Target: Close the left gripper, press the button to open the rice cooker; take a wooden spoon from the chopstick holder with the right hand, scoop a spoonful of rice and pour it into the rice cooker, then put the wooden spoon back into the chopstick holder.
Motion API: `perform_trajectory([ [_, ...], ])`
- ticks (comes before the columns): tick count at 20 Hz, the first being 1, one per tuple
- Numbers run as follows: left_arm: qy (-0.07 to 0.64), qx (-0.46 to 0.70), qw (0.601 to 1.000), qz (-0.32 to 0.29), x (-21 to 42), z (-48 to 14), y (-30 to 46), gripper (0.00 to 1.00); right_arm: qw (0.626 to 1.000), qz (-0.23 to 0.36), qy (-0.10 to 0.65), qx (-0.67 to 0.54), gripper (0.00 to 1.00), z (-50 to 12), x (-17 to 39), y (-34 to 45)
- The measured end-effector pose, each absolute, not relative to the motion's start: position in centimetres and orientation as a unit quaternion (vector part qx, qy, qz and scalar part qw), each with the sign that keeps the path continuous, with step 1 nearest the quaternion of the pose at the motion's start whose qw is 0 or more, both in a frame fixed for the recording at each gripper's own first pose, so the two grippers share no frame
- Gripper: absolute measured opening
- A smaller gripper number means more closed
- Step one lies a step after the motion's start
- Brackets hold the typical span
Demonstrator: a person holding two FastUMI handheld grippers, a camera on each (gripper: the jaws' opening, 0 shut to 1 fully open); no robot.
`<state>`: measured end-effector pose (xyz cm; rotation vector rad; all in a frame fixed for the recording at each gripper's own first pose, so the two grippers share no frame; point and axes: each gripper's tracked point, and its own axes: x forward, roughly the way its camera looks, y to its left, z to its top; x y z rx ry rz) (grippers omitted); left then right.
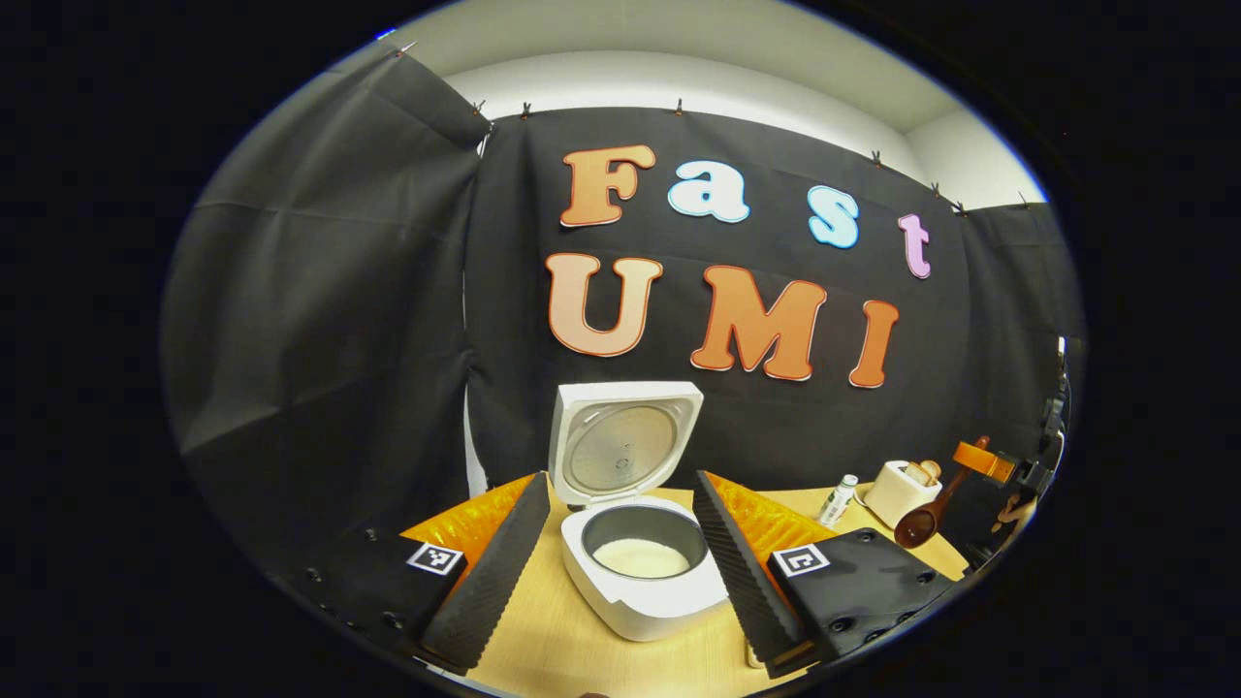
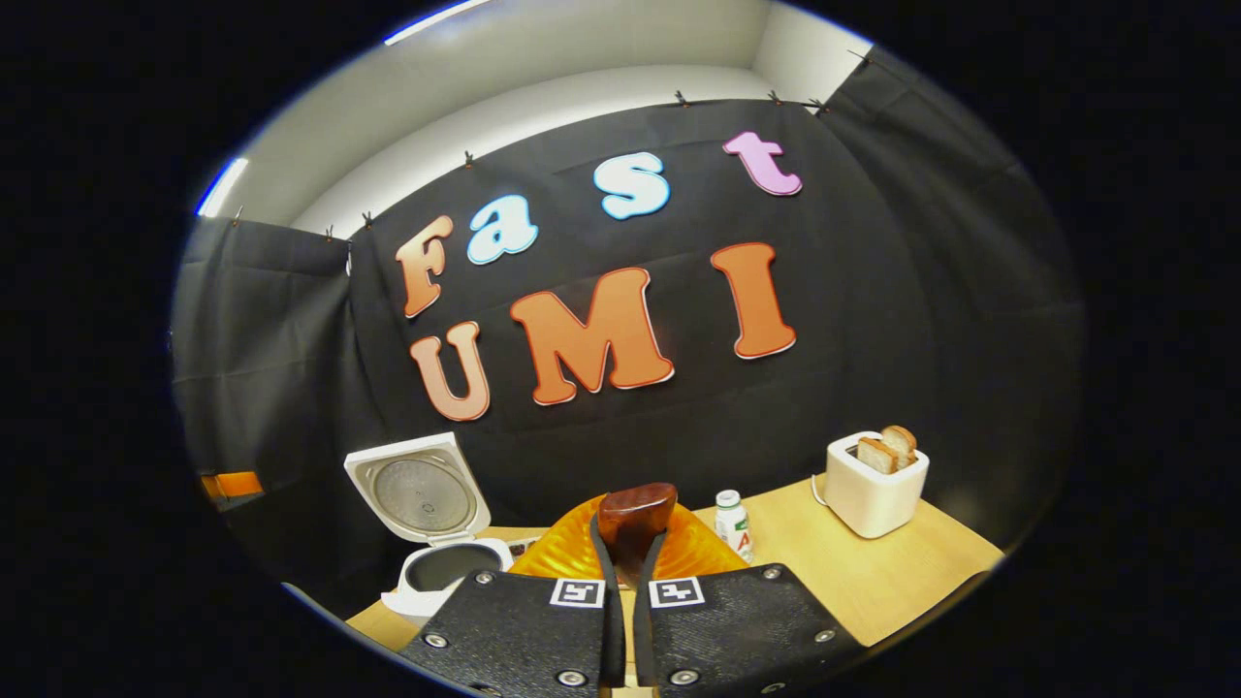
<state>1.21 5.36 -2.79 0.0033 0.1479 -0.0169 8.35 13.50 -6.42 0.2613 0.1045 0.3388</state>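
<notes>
**Bystanders on the table**

A white boxy toaster (image 2: 875, 496) with two slices of browned bread (image 2: 888, 450) standing in its slots sits on the light wooden tabletop (image 2: 873, 582). A small white bottle with a green cap (image 2: 734, 524) stands upright nearby, well apart from the toaster.

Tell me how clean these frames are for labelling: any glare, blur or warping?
Left gripper view: sharp; fisheye bends the table edge; the cooker lid has a soft sheen, no harsh glare. Right gripper view: sharp too; the spoon in the right claw shows a small highlight; the toaster is evenly lit.
</notes>
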Motion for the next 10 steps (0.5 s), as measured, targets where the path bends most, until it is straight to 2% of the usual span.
perform_trajectory([
  [10,0.077,0.006,0.997,-0.023,-0.1,-2.4,2.0,1.0,0.97,0.099,0.11,0.191,0.03,-14.8,6.9,4.7],
])
